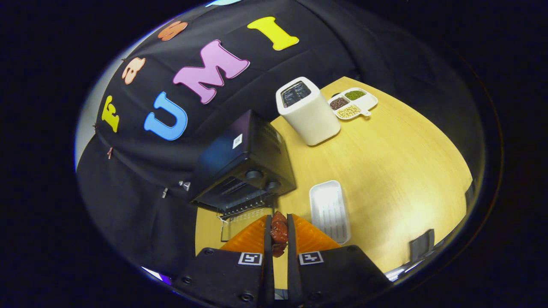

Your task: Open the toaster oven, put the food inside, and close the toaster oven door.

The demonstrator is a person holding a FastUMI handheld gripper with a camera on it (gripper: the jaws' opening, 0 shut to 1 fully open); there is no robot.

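Reddish-brown, glossy and lumpy, a piece of food (278,233) like braised meat, pinched between the two fingers of the gripper (279,231) at lower centre of the frame, both fingers pressed against its sides and only a narrow gap left between them, filled by the piece. Just ahead of the fingertips, toward the centre-left of the frame, a black toaster oven (242,164), boxy and matte with a faint sheen on its top, a small white sticker on that top, two round knobs down the right side of its front, and its glass door (239,220) dropped open toward the fingers, the wire rack's edge showing at the mouth. Held above the open door, close to the oven's mouth but outside it, not yet in. Just right of the fingers, a white rectangular tray (329,209) with rounded corners and a ribbed floor, lying flat on the table. Beyond, in the upper middle of the frame, a white pop-up toaster (309,113), tall, smooth and rounded at the corners, with dark slots in its top. Just right of that, near the table's far edge, a white divided dish (353,103) with three compartments of small dry beans: dark brown, green, and pale yellow. Underneath all, a pale wooden table (394,171) with fine straight grain and a soft glare at right. Behind the oven and toaster, black cloth in loose folds.
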